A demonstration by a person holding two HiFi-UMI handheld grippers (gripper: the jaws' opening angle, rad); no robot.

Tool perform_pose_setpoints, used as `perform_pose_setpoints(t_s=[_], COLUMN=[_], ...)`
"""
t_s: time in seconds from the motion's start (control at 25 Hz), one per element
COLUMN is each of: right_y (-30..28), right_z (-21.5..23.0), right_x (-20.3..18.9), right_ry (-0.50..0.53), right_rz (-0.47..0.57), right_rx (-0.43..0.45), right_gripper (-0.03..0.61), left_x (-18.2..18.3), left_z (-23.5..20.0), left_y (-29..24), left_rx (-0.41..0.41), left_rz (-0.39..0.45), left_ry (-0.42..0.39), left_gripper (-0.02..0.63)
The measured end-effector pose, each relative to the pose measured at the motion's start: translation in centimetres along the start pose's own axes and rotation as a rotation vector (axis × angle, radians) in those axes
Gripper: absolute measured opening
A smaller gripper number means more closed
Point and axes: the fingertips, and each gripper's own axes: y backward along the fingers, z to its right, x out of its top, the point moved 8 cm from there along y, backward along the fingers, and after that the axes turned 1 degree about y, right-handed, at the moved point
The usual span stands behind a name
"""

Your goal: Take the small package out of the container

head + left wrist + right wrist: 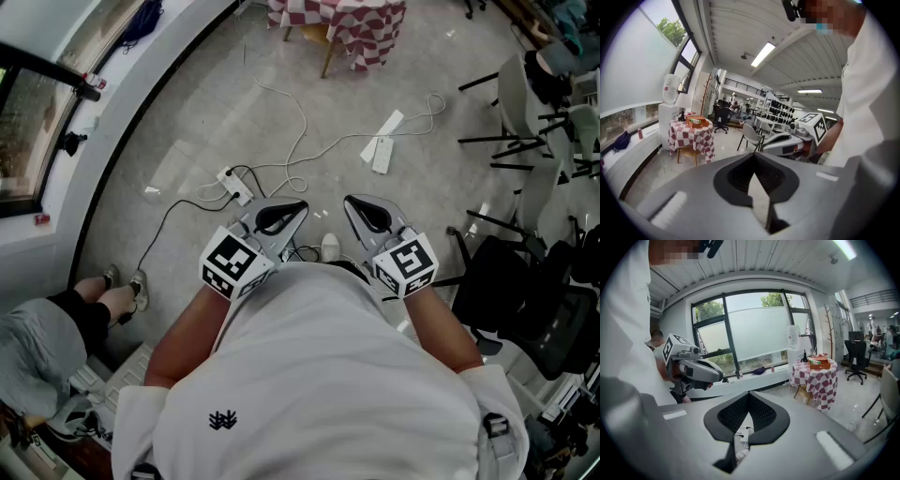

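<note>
An orange open box (697, 122) (819, 363) stands on a small table with a red-and-white checked cloth (349, 26), far ahead across the floor. Something green and white shows inside the box; I cannot make out a package. Both grippers are held close to the person's chest, well away from that table. My left gripper (298, 205) (754, 155) is shut with nothing between its jaws. My right gripper (350, 200) (749, 393) is shut and empty too. Each gripper shows in the other's view, side by side.
A power strip (236, 185) with trailing cables and two white flat pieces (384, 145) lie on the concrete floor ahead. White chairs (525, 103) and a black office chair (534, 291) stand at the right. A seated person's legs (89, 309) are at the left, by the window wall.
</note>
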Motion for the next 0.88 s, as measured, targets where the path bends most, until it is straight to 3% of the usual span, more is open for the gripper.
perform_pose_setpoints(t_s=[0.32, 0.56, 0.88], right_y=[-7.9, -10.6, -13.1], right_z=[-4.0, -4.0, 3.3], right_x=[3.7, 4.9, 6.0], right_ry=[0.008, -0.048, -0.067], right_rz=[0.012, 0.019, 0.004], right_rx=[-0.062, -0.144, -0.165], right_gripper=[0.000, 0.029, 0.038], left_x=[-0.2, -0.1, 2.8], left_z=[-8.8, -13.2, -18.0], left_y=[5.9, 5.6, -0.8], left_rx=[-0.021, -0.093, -0.118], left_rz=[-0.019, -0.030, -0.046], left_ry=[-0.039, -0.027, -0.041], left_gripper=[0.055, 0.063, 0.085])
